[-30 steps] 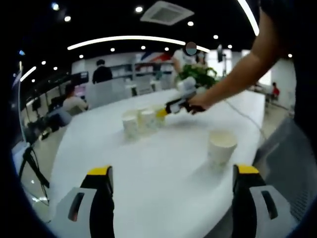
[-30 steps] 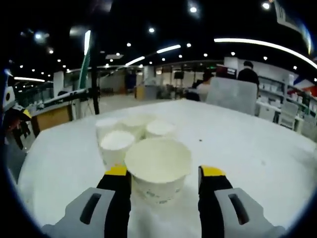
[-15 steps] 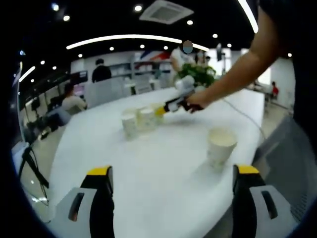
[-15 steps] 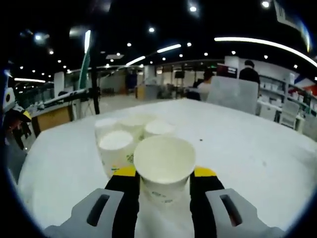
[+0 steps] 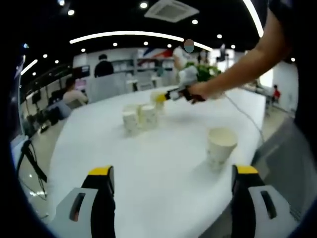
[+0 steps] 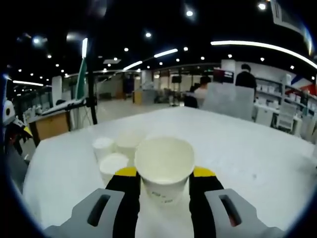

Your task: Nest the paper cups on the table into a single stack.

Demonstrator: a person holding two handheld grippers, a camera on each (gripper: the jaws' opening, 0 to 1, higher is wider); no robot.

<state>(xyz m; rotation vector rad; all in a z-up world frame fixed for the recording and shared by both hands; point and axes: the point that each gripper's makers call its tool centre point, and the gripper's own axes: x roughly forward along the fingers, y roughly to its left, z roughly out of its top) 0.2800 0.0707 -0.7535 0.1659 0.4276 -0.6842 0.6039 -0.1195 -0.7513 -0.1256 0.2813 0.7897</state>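
A lone white paper cup point(image 5: 220, 147) stands upright on the white table point(image 5: 148, 173), ahead and right of my left gripper point(image 5: 173, 171), whose jaws stand wide open with nothing between them. Further back sits a cluster of paper cups point(image 5: 137, 118). Just beyond the cluster, a person's hand holds my right gripper point(image 5: 166, 95) above the table. In the right gripper view, my right gripper point(image 6: 163, 173) is shut on a paper cup point(image 6: 164, 163), held upright above and just right of the cup cluster point(image 6: 116, 153).
The table's edge runs close on the right of the lone cup. A cable point(image 5: 242, 116) lies across the far right of the table, with a green plant point(image 5: 205, 72) behind it. Seated people and chairs stand beyond the table. A tripod point(image 5: 29, 163) stands at the left.
My right gripper has shut on the front cup and lifted it off the table above the cluster. The left gripper has stayed open and nearly still.
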